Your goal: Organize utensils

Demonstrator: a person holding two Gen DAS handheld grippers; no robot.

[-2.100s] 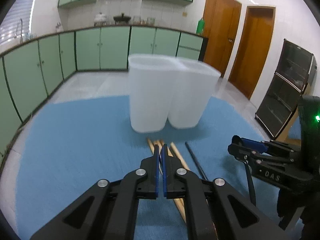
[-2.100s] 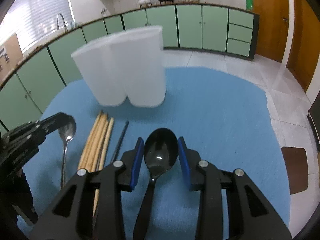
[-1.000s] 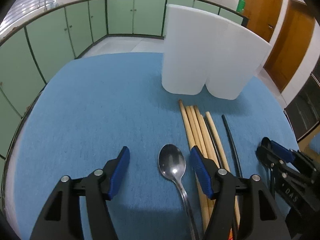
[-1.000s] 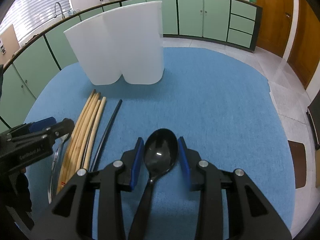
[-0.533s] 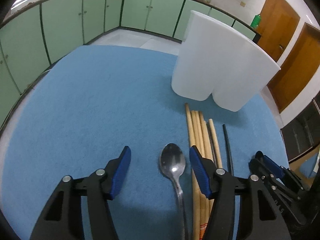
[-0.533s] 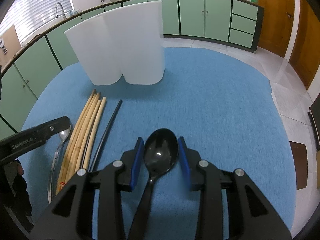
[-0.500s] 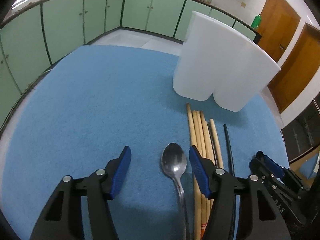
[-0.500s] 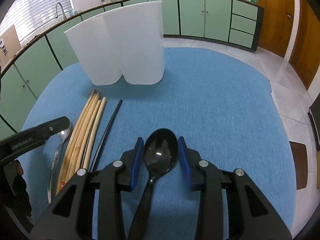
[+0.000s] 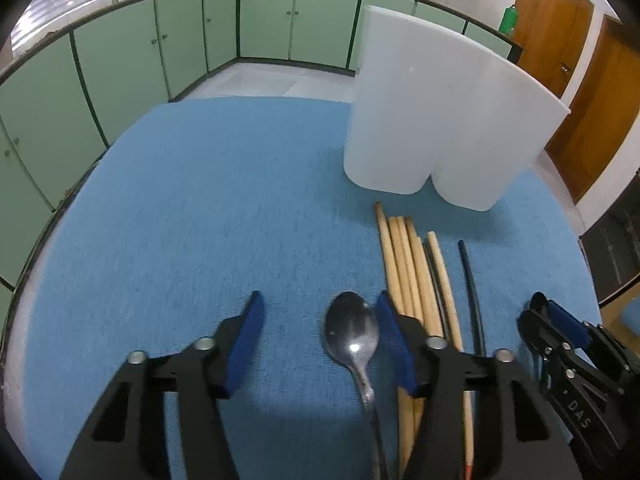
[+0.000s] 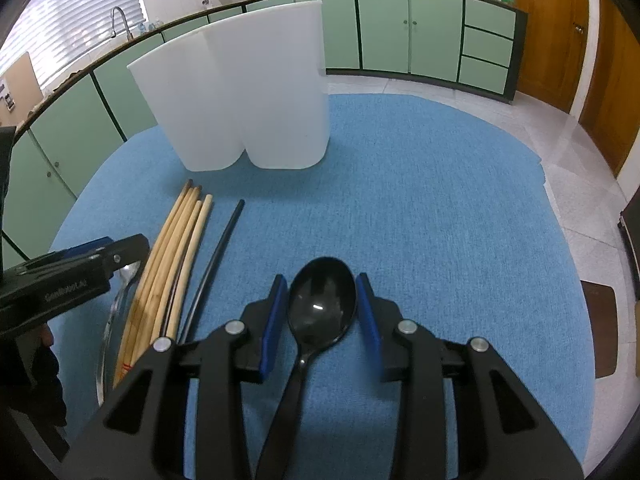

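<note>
A metal spoon (image 9: 352, 336) lies on the blue mat (image 9: 200, 200) between the fingers of my open left gripper (image 9: 320, 336), close to the right finger. A black spoon (image 10: 322, 308) lies between the fingers of my open right gripper (image 10: 322, 316). Several wooden chopsticks (image 9: 412, 272) and a black chopstick (image 9: 470, 280) lie side by side between the two spoons; they also show in the right wrist view (image 10: 176, 248). A white two-compartment holder (image 9: 440, 120) stands upright behind them, and shows in the right wrist view (image 10: 248, 96).
The mat covers a round table whose edge (image 9: 48, 232) curves at the left. Green kitchen cabinets (image 9: 120, 60) and wooden doors (image 9: 560, 28) stand beyond. My right gripper shows at the lower right of the left wrist view (image 9: 560, 340).
My left gripper opened and came down around the metal spoon, then shifted slightly left, so the spoon sits nearer its right finger. The right gripper has stayed around the black spoon.
</note>
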